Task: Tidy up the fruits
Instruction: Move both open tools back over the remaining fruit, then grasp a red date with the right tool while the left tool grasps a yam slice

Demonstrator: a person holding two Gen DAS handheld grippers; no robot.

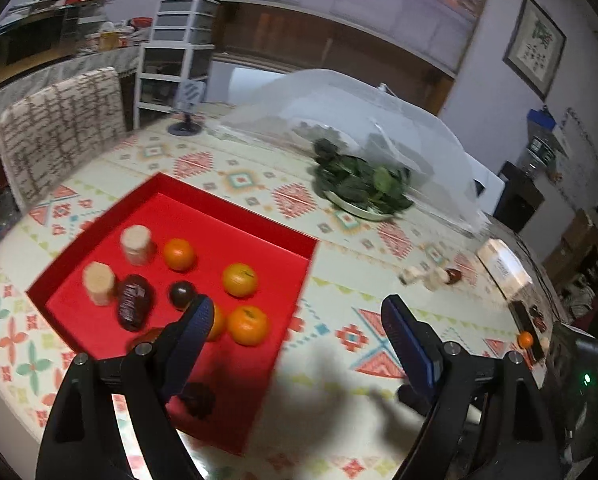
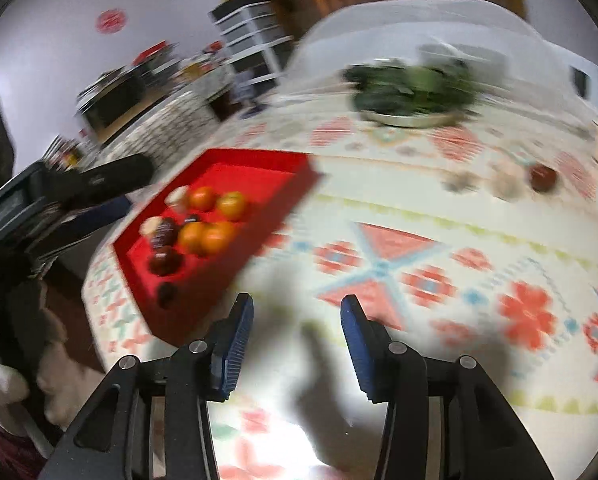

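Orange (image 1: 216, 322) half hidden behind jaws

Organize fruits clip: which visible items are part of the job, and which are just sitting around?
Job: red tray; oranges in it; dark fruit loose on the table; both open grippers.
Lying about: plate of greens; mesh food cover; chair.

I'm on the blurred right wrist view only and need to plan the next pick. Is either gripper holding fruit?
Observer: No. The left gripper is open and holds nothing, over the near corner of the red tray.
Operator: What's still loose on the table?
Observer: Two pale pieces with a dark red fruit beside them, right of the tray.
Operator: Anything near the right edge?
Observer: One small orange fruit, far right.
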